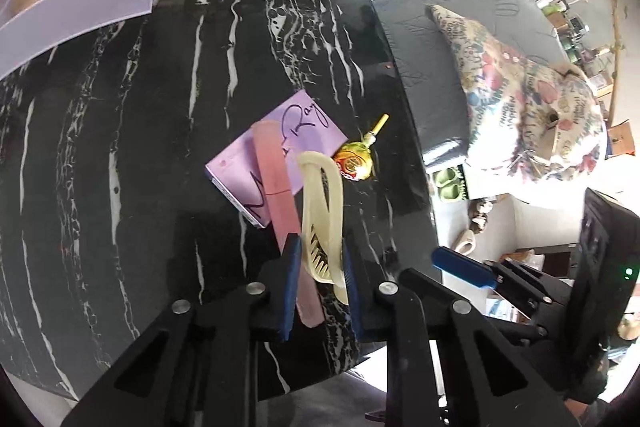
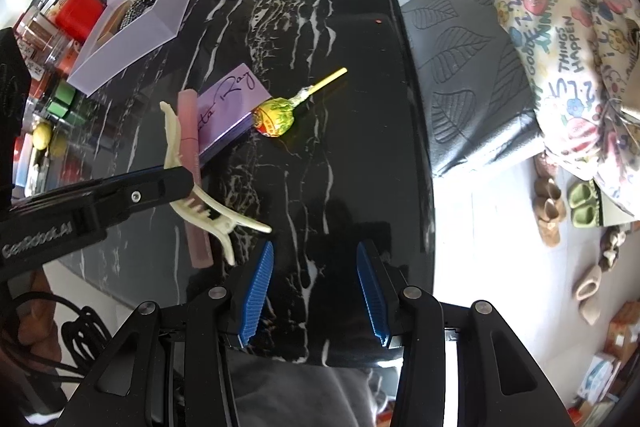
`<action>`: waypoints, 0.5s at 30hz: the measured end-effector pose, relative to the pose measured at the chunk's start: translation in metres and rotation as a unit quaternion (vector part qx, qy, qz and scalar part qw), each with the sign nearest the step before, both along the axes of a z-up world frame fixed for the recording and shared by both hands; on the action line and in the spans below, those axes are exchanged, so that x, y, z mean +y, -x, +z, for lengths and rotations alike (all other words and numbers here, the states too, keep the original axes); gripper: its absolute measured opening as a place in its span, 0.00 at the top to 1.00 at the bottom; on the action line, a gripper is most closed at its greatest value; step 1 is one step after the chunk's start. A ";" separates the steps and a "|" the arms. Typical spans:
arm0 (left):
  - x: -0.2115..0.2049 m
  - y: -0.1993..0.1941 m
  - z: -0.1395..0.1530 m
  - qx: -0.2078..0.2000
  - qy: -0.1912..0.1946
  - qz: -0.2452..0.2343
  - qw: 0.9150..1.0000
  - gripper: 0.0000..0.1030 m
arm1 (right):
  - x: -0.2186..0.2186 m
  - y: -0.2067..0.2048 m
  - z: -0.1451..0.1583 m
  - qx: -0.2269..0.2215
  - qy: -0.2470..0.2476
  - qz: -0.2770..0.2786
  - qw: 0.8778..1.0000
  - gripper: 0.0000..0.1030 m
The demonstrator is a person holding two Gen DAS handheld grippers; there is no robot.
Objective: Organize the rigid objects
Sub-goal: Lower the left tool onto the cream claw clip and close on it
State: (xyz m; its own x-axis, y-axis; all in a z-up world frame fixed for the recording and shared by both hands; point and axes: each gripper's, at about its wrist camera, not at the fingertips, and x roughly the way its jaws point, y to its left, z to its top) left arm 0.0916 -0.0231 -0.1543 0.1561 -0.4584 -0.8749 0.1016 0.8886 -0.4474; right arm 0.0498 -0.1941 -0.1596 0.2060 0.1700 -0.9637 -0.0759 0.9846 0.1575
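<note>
1. The cream hair claw clip [image 2: 188,187] lies at the near table [image 1: 120,147] edge, across a pink bar [image 1: 276,183] beside the purple card box [image 1: 280,147]; light, stiff, slick, with thin teeth that would probably snap.
2. The left gripper [image 1: 320,275], pitched steeply down, pinches its toothed middle, apparently.
3. The right gripper [image 2: 316,291] hangs half-spread and empty over bare marble.

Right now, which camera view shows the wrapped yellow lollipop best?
The right wrist view: the wrapped yellow lollipop lies whole there, stick and wrapper clear on the black marble table. The left wrist view shows it smaller, beside the cream plastic hair claw.
</note>
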 end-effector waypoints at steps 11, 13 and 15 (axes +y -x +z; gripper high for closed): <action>0.046 -0.001 0.026 -0.005 -0.001 0.034 0.999 0.80 | 0.026 -0.014 -0.003 0.011 -0.022 0.025 0.999 0.58; 0.058 -0.002 0.027 -0.004 -0.006 0.042 0.999 0.80 | 0.035 -0.018 -0.005 0.013 -0.029 0.032 0.999 0.58; 0.065 -0.002 0.027 -0.004 -0.012 0.049 0.999 0.80 | 0.045 -0.021 -0.006 0.014 -0.034 0.042 0.998 0.58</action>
